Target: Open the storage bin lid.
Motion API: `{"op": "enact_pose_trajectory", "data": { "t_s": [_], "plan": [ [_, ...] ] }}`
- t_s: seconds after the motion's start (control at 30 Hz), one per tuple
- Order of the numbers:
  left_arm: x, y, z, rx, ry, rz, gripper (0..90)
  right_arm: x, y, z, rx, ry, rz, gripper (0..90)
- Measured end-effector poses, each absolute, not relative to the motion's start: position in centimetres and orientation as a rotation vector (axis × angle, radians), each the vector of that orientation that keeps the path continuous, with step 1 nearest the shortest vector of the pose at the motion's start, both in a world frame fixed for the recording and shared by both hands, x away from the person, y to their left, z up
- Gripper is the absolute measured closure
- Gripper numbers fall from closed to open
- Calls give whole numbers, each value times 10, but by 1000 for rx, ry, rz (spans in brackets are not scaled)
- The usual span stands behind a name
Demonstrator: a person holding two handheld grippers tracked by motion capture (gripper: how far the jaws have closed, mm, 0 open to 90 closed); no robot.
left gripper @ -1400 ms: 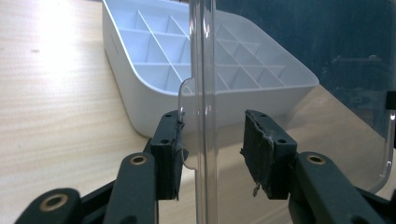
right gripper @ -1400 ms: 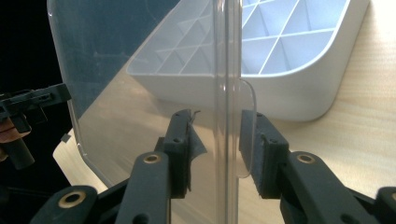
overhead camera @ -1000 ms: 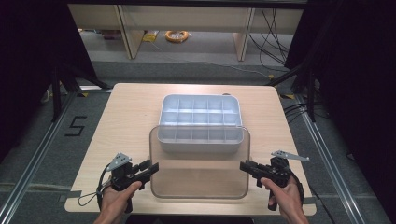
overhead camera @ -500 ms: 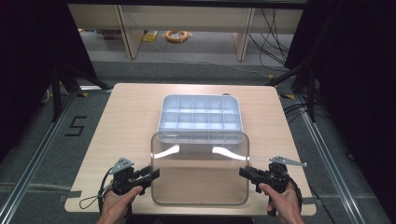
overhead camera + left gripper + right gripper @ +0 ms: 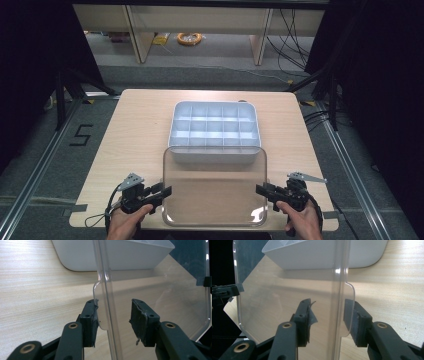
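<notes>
Item: clear, rounded-corner rectangular plastic lid, thin sheet with a raised rim and a small tab on each short side. Location: near edge of the pale wooden table, its far edge overlapping the near wall of the white plastic compartment tray; whether it rests flat or is lifted slightly cannot be told from above.

Handling: judged light and fairly stiff, though likely to flex if carried by one side. Smooth and glossy, so probably slippery between pads; liable to scratch or crack at the tabs if squeezed hard. Best holds: the two side tabs, taken together and kept level.

Left gripper: jaws parted a moderate way, straddling the lid's rim, one pad touching or nearly touching the tab, the other clear.

Right gripper: jaws likewise parted around the opposite rim, the outer pad behind the tab; no firm clamp apparent.
</notes>
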State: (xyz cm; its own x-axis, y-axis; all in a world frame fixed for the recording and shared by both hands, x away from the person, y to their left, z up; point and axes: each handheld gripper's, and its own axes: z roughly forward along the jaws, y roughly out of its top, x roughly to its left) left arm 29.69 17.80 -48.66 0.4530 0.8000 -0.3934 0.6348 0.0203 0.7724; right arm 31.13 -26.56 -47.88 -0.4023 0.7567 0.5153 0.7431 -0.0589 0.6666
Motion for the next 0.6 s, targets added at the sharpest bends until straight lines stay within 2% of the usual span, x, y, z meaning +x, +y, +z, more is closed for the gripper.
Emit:
{"op": "enact_pose_trajectory", "data": {
  "t_s": [0.6],
  "plan": [
    [303,178,-505,1721,1298,107,534,314,-265,-496,1677,2216,1405,534]
  ]
}}
